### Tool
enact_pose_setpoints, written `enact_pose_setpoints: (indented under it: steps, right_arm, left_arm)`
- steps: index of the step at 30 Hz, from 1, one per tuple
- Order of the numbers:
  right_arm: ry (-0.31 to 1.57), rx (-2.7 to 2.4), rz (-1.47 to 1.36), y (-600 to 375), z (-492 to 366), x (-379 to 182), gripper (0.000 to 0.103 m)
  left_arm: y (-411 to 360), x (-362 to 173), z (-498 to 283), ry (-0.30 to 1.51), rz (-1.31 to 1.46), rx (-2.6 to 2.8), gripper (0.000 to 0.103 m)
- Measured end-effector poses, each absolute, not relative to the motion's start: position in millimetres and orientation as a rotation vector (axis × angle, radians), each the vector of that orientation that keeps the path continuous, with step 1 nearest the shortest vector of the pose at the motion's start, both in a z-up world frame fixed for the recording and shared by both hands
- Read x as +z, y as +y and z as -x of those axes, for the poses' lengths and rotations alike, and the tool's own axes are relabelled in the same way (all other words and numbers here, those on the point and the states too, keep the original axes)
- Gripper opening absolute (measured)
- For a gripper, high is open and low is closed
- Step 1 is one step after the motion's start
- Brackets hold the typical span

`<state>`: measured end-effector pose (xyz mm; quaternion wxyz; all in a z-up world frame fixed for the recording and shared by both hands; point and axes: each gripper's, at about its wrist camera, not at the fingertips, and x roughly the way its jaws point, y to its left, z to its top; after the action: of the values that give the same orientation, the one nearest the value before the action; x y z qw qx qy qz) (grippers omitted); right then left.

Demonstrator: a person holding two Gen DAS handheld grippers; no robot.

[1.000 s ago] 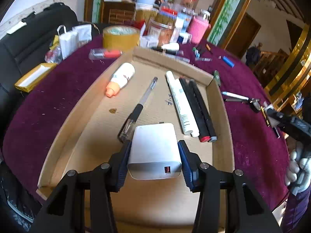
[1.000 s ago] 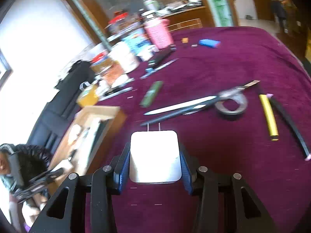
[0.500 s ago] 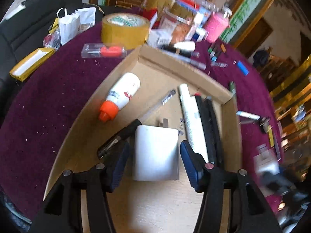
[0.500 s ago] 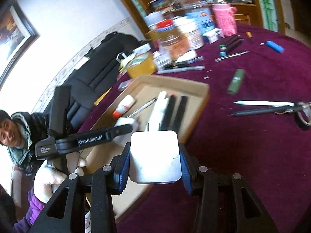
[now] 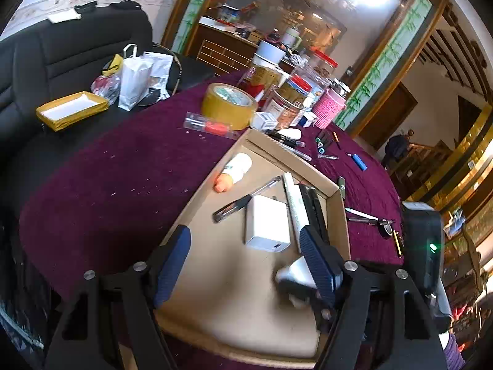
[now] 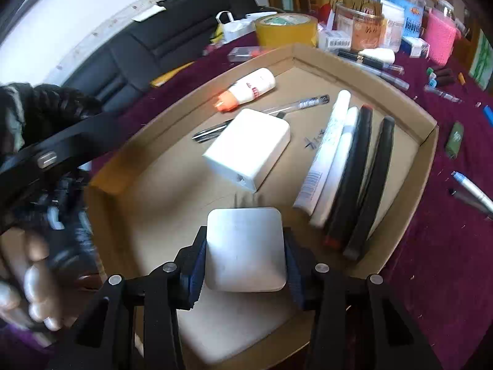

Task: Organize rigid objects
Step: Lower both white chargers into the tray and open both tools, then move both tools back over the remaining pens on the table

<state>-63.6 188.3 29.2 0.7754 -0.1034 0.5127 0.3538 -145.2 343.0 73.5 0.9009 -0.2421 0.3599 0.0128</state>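
A shallow cardboard tray (image 5: pixel 343 215) (image 6: pixel 428 141) lies on the purple table. In it are a white charger (image 5: pixel 266 226) (image 6: pixel 249 146), a white glue bottle with orange cap (image 5: pixel 235 171) (image 6: pixel 246 89), a clear pen (image 5: pixel 246 199), white tubes (image 6: pixel 331 148) and two black markers (image 6: pixel 366 172). My left gripper (image 5: pixel 246 268) is open and empty, pulled back above the tray's near end. My right gripper (image 6: pixel 245 268) is shut on a second white charger (image 6: pixel 245 248), held over the tray's near part; it shows blurred in the left wrist view (image 5: pixel 295 273).
A roll of brown tape (image 5: pixel 228 104) (image 6: pixel 285 29), jars and a pink cup (image 5: pixel 328 108) crowd the table's far side. Loose pens, a green lighter (image 6: pixel 456 137) and a blue lighter (image 5: pixel 359 162) lie right of the tray. A black sofa (image 5: pixel 61 49) is at the left.
My left gripper let go of the white charger in the tray, opened wide and drew back. My right gripper carried its charger from the table's right to over the tray.
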Motion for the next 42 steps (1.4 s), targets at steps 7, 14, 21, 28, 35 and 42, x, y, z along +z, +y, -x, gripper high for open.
enact_pose_setpoints:
  steps: [7, 14, 21, 28, 35, 42]
  right_arm:
    - [1.069, 0.704, 0.178, 184.9, 44.0, 29.6, 0.055]
    - [0.945, 0.681, 0.061, 142.5, 52.1, 65.6, 0.065]
    - [0.765, 0.468, 0.076, 79.4, 72.5, 86.0, 0.078]
    - [0.676, 0.212, 0.105, 9.6, 86.9, 80.1, 0.085]
    - [0.679, 0.08, 0.089, -44.8, 89.4, 75.2, 0.085]
    - [0.673, 0.029, 0.095, -78.6, 94.0, 71.7, 0.085]
  left_arm:
    - [352.5, 71.3, 160.3, 0.726, 0.539, 0.048, 0.076]
    - [336.8, 73.8, 167.3, 0.736, 0.508, 0.035, 0.081]
    - [292.3, 80.4, 171.9, 0.734, 0.381, 0.024, 0.081]
    - [236.7, 93.4, 177.4, 0.687, 0.195, 0.023, 0.081]
    - [199.0, 93.3, 171.3, 0.735, 0.157, -0.043, 0.081]
    - [163.2, 90.7, 169.2, 0.759, 0.101, -0.077, 0.081]
